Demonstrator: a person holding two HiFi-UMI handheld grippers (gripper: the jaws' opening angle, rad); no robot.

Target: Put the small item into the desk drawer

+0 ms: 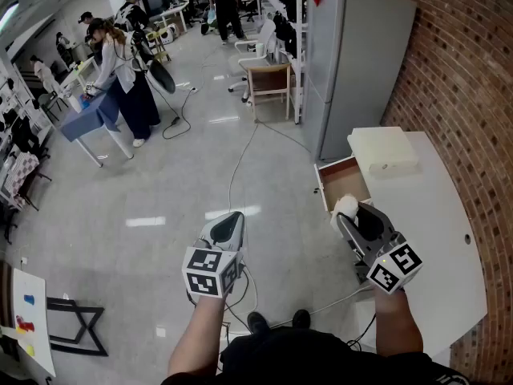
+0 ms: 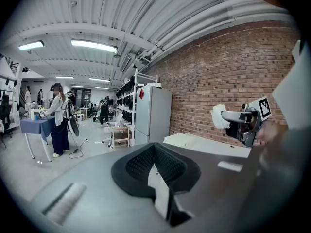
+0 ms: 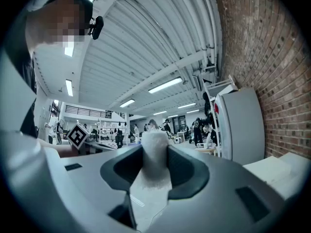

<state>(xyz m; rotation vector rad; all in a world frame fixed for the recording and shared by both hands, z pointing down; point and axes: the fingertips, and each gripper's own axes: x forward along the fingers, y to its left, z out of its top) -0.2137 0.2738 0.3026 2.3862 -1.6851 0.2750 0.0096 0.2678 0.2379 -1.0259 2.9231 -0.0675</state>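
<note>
The small item is a white fluffy roll, and my right gripper is shut on it. It is held just above the near end of the open wooden drawer at the left side of the white desk. The right gripper view shows the white item standing upright, pinched between the dark pads. My left gripper hangs over the floor to the left of the desk, jaws together and with nothing in them. From the left gripper view the right gripper and the white item appear in front of the brick wall.
A cream box lies on the desk's far end, above the drawer. A grey fridge stands beyond the desk, with a chair beside it. A cable runs across the floor. People stand at a blue table far left.
</note>
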